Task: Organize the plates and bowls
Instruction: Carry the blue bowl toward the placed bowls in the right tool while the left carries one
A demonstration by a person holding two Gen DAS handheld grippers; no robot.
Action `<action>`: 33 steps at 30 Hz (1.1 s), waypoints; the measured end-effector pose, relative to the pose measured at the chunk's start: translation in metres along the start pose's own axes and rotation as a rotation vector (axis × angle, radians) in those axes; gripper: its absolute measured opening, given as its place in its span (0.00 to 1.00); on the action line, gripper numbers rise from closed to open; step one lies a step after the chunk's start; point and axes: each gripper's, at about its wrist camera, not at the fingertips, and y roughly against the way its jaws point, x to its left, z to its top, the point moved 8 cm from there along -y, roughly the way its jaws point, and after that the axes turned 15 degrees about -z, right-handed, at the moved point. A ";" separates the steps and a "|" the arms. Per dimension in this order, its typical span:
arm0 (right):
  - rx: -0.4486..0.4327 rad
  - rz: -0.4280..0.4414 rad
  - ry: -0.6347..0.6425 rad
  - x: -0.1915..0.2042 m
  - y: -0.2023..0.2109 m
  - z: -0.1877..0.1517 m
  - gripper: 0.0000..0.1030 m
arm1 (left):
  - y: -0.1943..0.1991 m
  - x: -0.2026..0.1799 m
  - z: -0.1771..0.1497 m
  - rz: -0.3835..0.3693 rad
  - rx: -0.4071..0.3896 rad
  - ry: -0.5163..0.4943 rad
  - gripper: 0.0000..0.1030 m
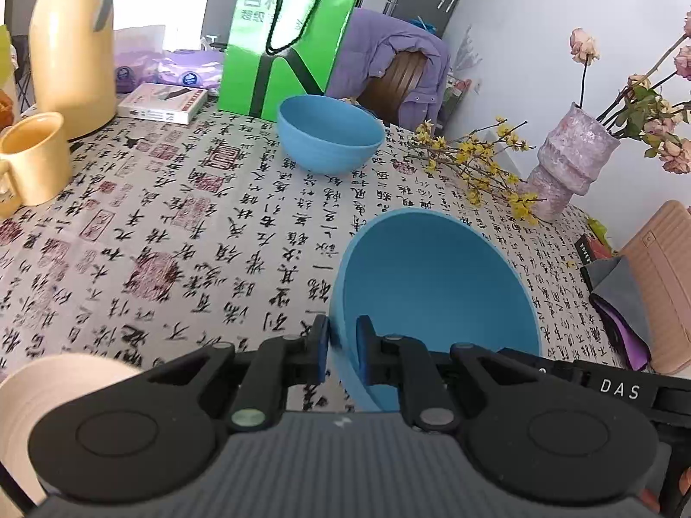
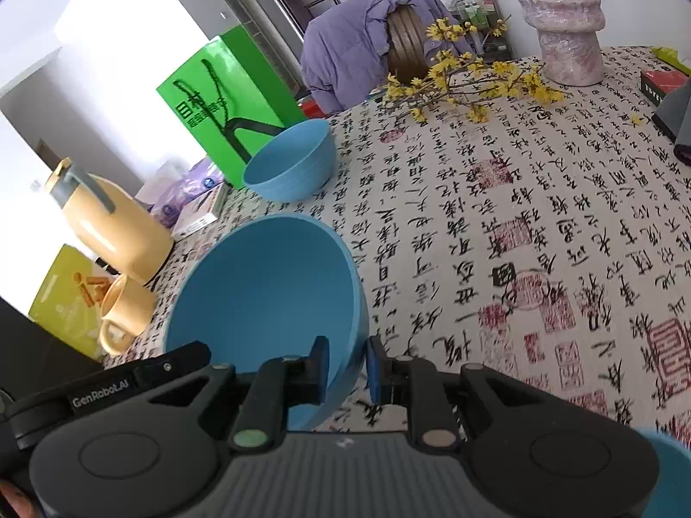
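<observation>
A blue bowl (image 1: 432, 285) hangs tilted above the calligraphy tablecloth (image 1: 194, 224), held from both sides. My left gripper (image 1: 341, 336) is shut on its left rim, one pad inside and one outside. In the right wrist view the same bowl (image 2: 267, 293) has my right gripper (image 2: 347, 358) shut on its right rim. A second blue bowl (image 1: 330, 134) stands upright farther back on the table, in front of the green bag; it also shows in the right wrist view (image 2: 289, 164).
A yellow jug (image 1: 73, 47) and yellow mug (image 1: 34, 155) stand at the left. A green paper bag (image 1: 285, 39) is behind the far bowl. A pink vase (image 1: 565, 164) and yellow flower twigs (image 1: 470, 159) lie at the right. A beige round object (image 1: 56, 393) sits at the near left.
</observation>
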 end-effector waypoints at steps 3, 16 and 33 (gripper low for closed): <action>0.006 0.012 0.005 0.001 0.010 -0.016 0.17 | 0.015 -0.002 -0.011 -0.004 -0.016 -0.018 0.13; -0.032 0.029 0.028 -0.004 0.072 -0.110 0.19 | 0.089 -0.009 -0.093 -0.025 -0.074 -0.050 0.12; -0.148 -0.001 0.056 -0.001 0.121 -0.200 0.19 | 0.141 -0.013 -0.155 -0.024 -0.118 -0.072 0.12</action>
